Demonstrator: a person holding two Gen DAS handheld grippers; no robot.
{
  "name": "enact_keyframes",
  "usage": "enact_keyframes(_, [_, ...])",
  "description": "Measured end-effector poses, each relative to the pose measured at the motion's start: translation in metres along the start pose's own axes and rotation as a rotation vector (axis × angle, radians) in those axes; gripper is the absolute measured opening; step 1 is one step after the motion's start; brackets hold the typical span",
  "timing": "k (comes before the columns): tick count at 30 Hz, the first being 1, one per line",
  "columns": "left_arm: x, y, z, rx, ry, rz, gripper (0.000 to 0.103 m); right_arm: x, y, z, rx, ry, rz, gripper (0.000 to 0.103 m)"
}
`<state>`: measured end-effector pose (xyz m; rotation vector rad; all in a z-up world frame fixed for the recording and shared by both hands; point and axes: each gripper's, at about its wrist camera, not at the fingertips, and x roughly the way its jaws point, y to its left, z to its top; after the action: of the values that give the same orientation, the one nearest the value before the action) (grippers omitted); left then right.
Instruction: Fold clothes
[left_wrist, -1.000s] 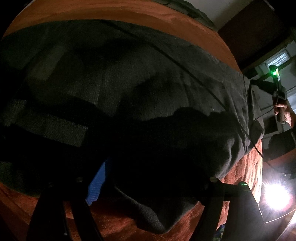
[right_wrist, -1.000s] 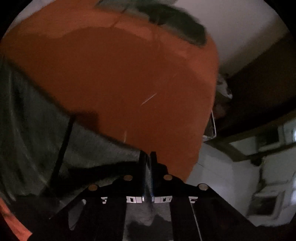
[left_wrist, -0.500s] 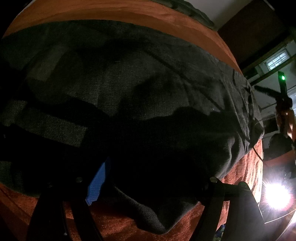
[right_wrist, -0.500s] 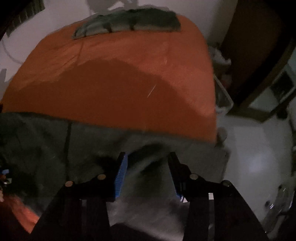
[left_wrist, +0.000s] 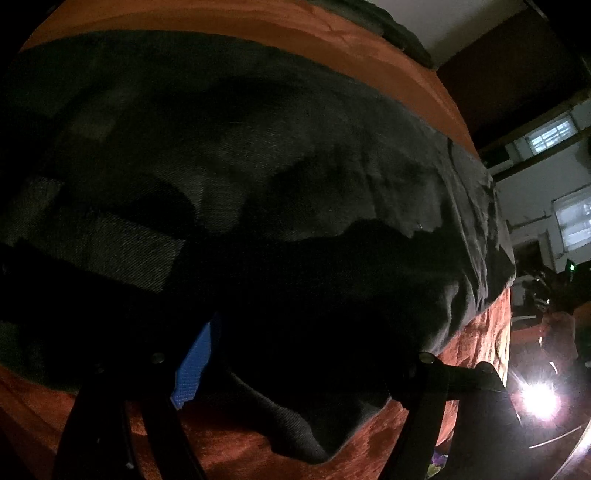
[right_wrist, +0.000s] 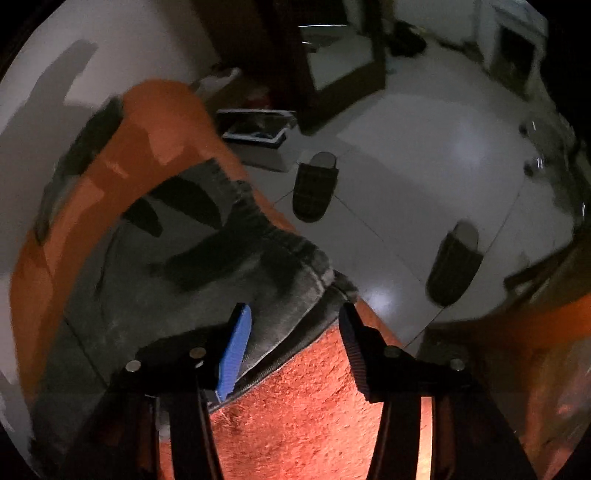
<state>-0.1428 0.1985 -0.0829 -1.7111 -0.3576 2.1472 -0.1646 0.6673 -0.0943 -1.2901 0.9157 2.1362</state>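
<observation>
Dark grey trousers (left_wrist: 258, 177) lie spread across the orange bedcover (left_wrist: 480, 332). My left gripper (left_wrist: 310, 365) hovers low over their near edge, its fingers wide apart, and a dark fold of the cloth fills the gap; the blue pad (left_wrist: 194, 363) shows on the left. My right gripper (right_wrist: 294, 314) is at the trousers' end (right_wrist: 221, 258) by the bed's corner. Its jaws are opening. The hem (right_wrist: 288, 314) lies loose between them, beside the blue pad (right_wrist: 234, 350), and is not pinched.
The bed's edge drops to a pale tiled floor (right_wrist: 424, 166), where two dark slippers (right_wrist: 314, 188) (right_wrist: 454, 262) and a bin (right_wrist: 258, 136) stand. Another folded garment (left_wrist: 388, 29) lies at the bed's far end. A bright lamp (left_wrist: 539, 398) glares at lower right.
My right gripper was shut on the cloth, then let go, rolled and swung to the trousers' end at the bed corner. The left gripper has kept still.
</observation>
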Motion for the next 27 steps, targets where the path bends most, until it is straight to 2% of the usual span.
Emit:
enact_keyframes(6, [-0.009,0.005,-0.002,-0.006,0.009,0.002,0.079,0.017,-0.015,0.006,0.101,0.036,0.070,0.044])
enact_keyframes(12, [-0.010,0.008,-0.008,-0.021,0.011,-0.011,0.079,0.042,-0.029,0.015,0.199,0.034,0.085,0.044])
enact_keyframes(18, [-0.013,0.010,-0.010,-0.019,0.011,-0.009,0.079,0.042,-0.060,0.005,0.423,0.002,0.205,0.044])
enact_keyframes(20, [-0.013,0.010,-0.009,-0.018,0.013,-0.009,0.079,0.040,-0.071,-0.002,0.512,-0.020,0.269,0.038])
enact_keyframes(22, [-0.014,0.012,-0.009,-0.023,0.014,-0.010,0.079,0.035,-0.080,-0.008,0.599,-0.054,0.345,0.025])
enact_keyframes(24, [-0.014,0.013,-0.009,-0.030,0.016,-0.011,0.079,0.031,-0.081,-0.009,0.621,-0.070,0.390,0.021])
enact_keyframes(27, [-0.012,0.010,-0.009,-0.030,0.016,-0.008,0.079,0.031,-0.073,-0.007,0.596,-0.041,0.384,0.021])
